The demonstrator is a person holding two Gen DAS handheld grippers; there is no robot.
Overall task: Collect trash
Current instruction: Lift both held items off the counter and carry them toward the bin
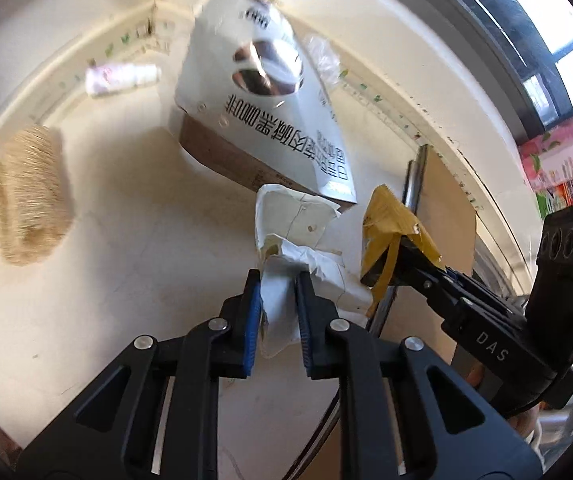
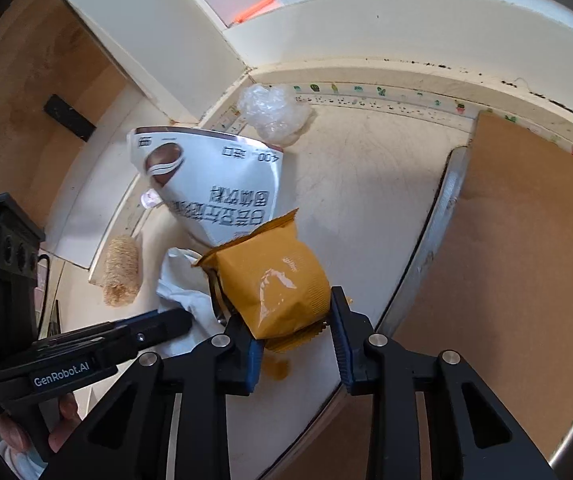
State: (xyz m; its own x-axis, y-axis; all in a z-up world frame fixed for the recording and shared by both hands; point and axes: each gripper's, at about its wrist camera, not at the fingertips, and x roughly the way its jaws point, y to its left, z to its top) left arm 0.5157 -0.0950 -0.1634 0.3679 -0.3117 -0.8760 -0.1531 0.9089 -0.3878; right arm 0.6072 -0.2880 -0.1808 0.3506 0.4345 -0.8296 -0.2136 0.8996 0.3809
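In the left wrist view my left gripper point(image 1: 278, 286) is shut on a crumpled white paper point(image 1: 298, 224), which sticks up between the blue pads. To its right, my right gripper point(image 1: 390, 266) pinches a yellow wrapper point(image 1: 382, 220). In the right wrist view the right gripper point(image 2: 294, 332) is shut on that yellow wrapper point(image 2: 274, 280), with both pads against its sides. The left gripper point(image 2: 166, 324) comes in from the left with the white paper point(image 2: 178, 284). Behind both lies a large silver-white coffee bag point(image 1: 262, 92) point(image 2: 214, 184).
On the cream counter lie a small white bottle point(image 1: 118, 78), a tan fibre scrubber point(image 1: 30, 196) point(image 2: 120, 276) and a ball of clear plastic point(image 2: 274, 112) point(image 1: 322, 56) by the back wall. A brown board point(image 2: 526, 240) with a metal edge point(image 2: 434, 232) lies to the right.
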